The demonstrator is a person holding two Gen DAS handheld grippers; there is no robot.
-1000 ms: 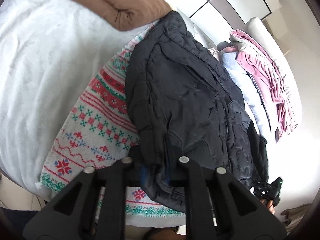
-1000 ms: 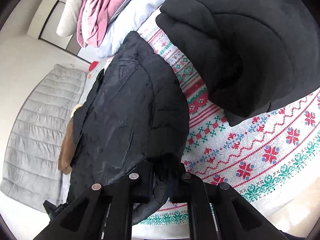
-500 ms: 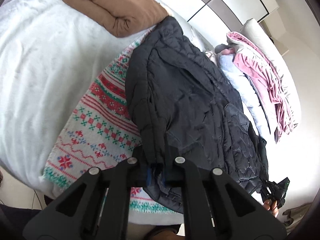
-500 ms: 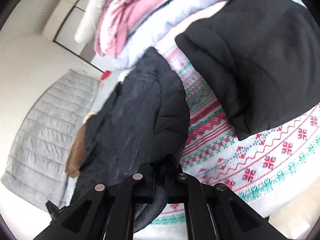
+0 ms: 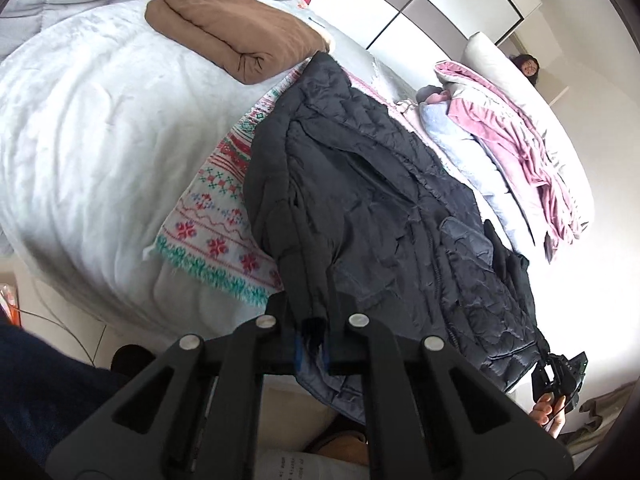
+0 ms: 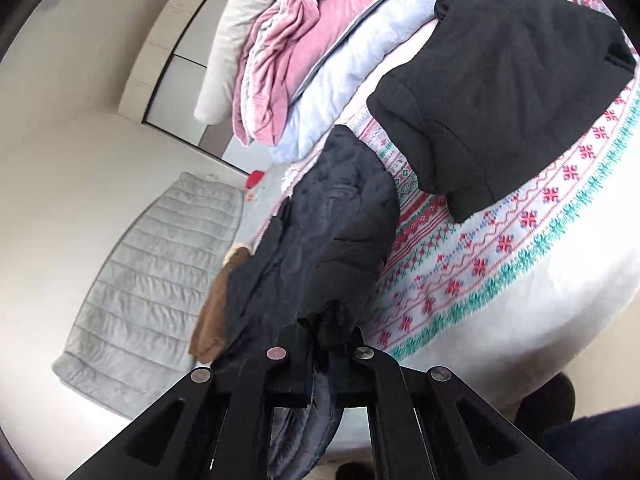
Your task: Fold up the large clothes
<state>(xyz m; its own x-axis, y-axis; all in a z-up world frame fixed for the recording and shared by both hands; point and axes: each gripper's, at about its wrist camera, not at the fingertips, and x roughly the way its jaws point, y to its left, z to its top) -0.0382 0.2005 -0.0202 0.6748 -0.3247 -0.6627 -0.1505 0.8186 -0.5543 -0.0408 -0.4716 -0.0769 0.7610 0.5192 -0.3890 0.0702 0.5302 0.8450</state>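
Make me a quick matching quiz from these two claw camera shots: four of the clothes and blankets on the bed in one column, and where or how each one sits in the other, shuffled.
Things:
1. quilted dark jacket
2. brown folded garment
3. pink blanket
4. black folded garment

States:
A. heaped on a pale blue blanket at the far side
B. lying folded on the patterned blanket
C. hem pinched by the left claw and right claw
D. folded on the white bedding

Pairs: 1-C, 2-D, 3-A, 4-B
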